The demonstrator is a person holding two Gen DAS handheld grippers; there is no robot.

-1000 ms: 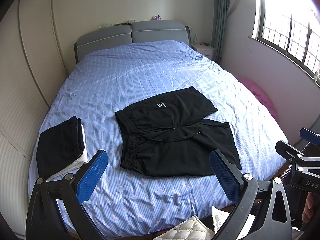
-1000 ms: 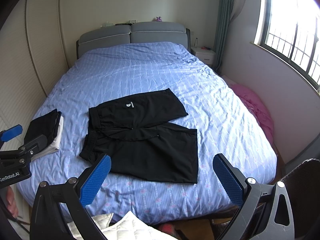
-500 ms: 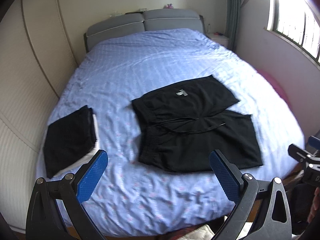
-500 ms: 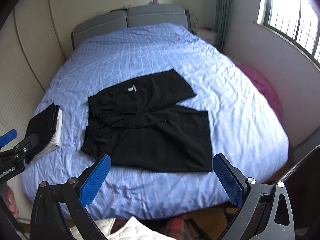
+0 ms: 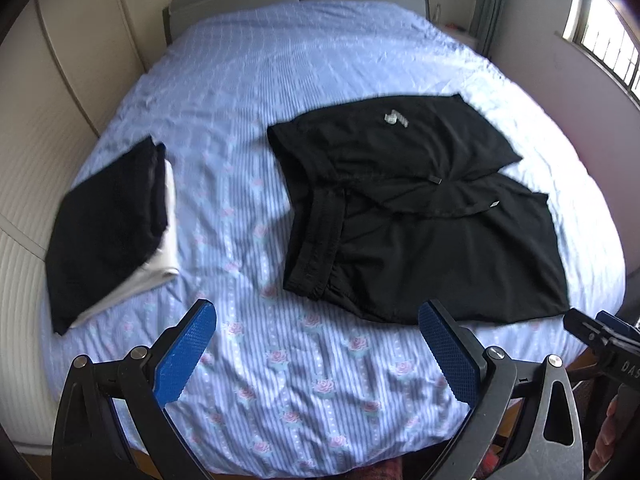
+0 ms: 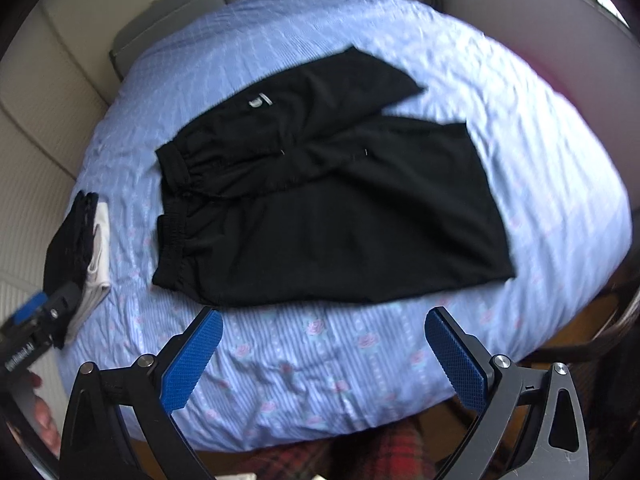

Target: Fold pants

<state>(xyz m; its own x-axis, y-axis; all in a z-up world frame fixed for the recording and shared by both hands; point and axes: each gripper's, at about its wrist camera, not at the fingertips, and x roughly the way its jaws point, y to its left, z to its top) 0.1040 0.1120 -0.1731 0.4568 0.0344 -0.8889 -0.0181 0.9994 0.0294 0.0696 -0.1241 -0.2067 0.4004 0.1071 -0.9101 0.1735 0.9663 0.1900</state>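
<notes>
The left tool [image 5: 316, 356] hangs above the near edge of the bed [image 5: 320, 72], its blue pads spread wide and gripping nothing. The right tool [image 6: 324, 360] is likewise wide open and empty. Beyond them the black pants [image 5: 420, 216] lie spread flat on the blue bedsheet. A folded pile of clothes [image 5: 108, 232] sits well apart at the left.
</notes>
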